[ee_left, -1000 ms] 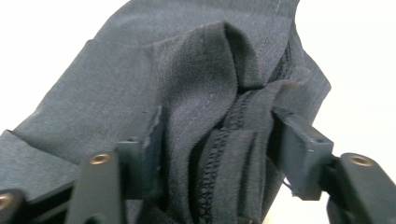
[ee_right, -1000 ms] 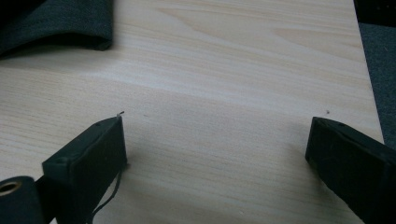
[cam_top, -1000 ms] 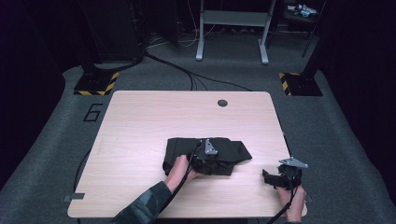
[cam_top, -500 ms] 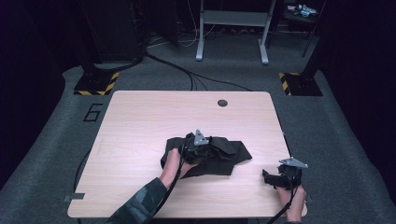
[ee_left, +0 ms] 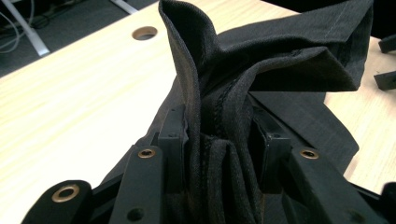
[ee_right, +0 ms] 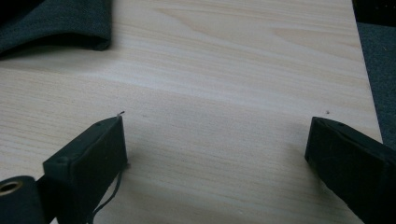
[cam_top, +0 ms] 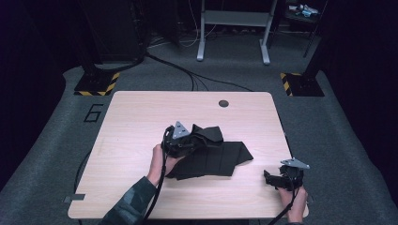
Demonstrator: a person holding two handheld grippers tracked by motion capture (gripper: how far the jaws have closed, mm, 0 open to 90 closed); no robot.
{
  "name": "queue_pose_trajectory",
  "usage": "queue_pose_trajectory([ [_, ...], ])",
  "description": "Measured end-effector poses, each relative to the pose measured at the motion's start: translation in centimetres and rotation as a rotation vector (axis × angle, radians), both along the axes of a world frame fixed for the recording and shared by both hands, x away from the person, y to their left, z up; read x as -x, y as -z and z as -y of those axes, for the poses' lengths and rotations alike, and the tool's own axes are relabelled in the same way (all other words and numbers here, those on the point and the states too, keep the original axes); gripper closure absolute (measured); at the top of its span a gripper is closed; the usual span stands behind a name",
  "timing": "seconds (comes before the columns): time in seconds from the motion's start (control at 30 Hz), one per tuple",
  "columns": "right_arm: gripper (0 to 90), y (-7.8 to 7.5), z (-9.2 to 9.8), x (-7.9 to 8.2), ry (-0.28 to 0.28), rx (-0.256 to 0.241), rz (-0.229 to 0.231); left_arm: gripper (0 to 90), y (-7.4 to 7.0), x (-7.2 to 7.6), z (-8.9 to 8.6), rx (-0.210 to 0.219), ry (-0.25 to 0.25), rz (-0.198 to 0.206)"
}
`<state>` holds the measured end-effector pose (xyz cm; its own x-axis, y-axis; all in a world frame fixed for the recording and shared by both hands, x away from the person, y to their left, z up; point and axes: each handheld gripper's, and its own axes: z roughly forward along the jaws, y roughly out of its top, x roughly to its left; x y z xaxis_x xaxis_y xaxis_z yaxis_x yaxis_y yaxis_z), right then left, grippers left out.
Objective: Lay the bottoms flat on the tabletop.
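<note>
The left hand-held gripper (cam_top: 184, 143) is clamped on a bunched fold of the black cloth (cam_top: 220, 157), lifting that edge above the tabletop (cam_top: 141, 117) while the rest lies flat near the middle, spreading right. To fold well, I judge it should carry the pinched edge across evenly and keep the seam straight. Nothing blocks the way; a round cable hole (cam_top: 223, 103) sits far off. At the near right corner, the right hand-held gripper (cam_top: 277, 180) rests, jaws apart, clear of the cloth.
</note>
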<state>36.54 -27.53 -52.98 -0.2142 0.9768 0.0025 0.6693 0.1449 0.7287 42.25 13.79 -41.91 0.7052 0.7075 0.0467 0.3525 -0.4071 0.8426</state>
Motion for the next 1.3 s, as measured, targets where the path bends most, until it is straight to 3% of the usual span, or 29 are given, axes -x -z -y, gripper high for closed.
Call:
queue_pose_trajectory([
  [0.5,4.8,0.0,0.0,0.0,0.001,0.000,0.000,62.7,-1.3,0.7,-6.0,0.042,-0.129,0.058],
  [0.63,4.8,0.0,0.0,0.0,0.001,0.000,0.000,62.7,-1.2,1.0,-8.1,0.075,-0.172,0.052],
  [1.0,4.8,0.0,0.0,0.0,0.003,0.000,0.000,63.2,-0.3,1.9,-12.5,0.086,-0.272,0.057],
  [1.3,4.8,0.0,0.0,0.0,0.005,0.000,0.000,63.0,0.8,2.8,-16.1,0.099,-0.349,0.029],
])
